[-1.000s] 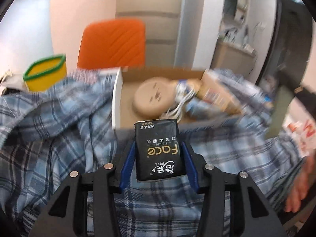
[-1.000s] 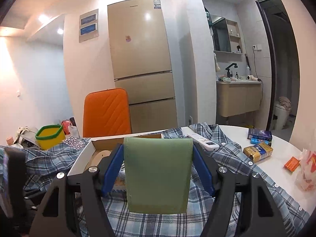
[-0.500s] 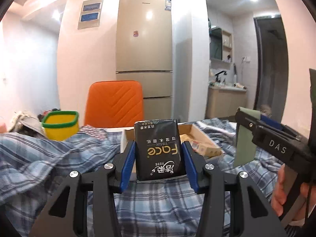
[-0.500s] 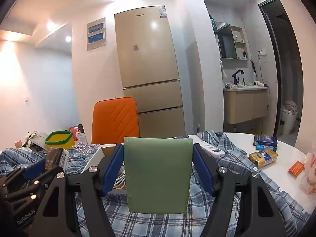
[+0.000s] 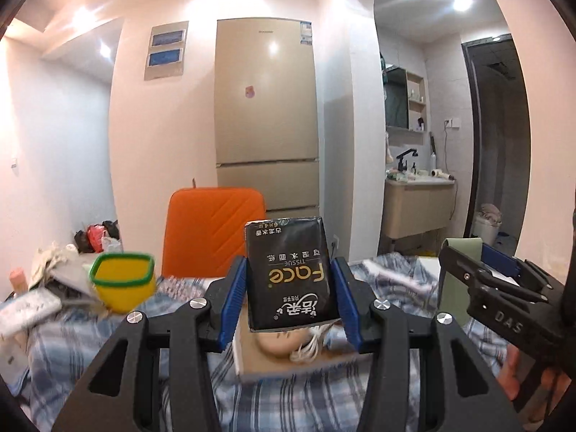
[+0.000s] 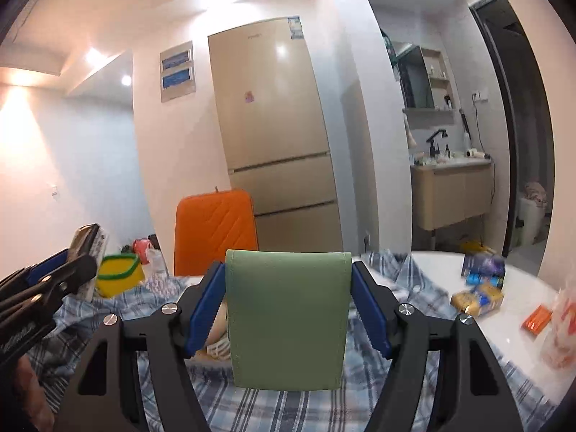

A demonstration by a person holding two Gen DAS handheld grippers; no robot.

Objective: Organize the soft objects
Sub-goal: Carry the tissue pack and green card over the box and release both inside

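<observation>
My left gripper (image 5: 289, 298) is shut on a black tissue pack (image 5: 289, 273) with gold "Face" lettering and holds it upright, above the near edge of a cardboard box (image 5: 248, 360). My right gripper (image 6: 288, 309) is shut on a green pouch (image 6: 288, 316) and holds it up over the blue plaid cloth (image 6: 288, 406). The right gripper also shows at the right of the left wrist view (image 5: 478, 280). The left gripper shows at the left of the right wrist view (image 6: 46, 280). The box holds a tan round object (image 5: 277, 342) and a white cable (image 5: 309, 345).
A yellow tub with a green rim (image 5: 122, 286) stands at the left. An orange chair back (image 5: 212, 230) is behind the table. In the right wrist view, small boxes (image 6: 478, 297) and an orange packet (image 6: 538, 318) lie on the white table (image 6: 504, 324).
Both grippers have risen and tilted up, so the views now show the fridge and room. The tissue pack and the green pouch stay gripped.
</observation>
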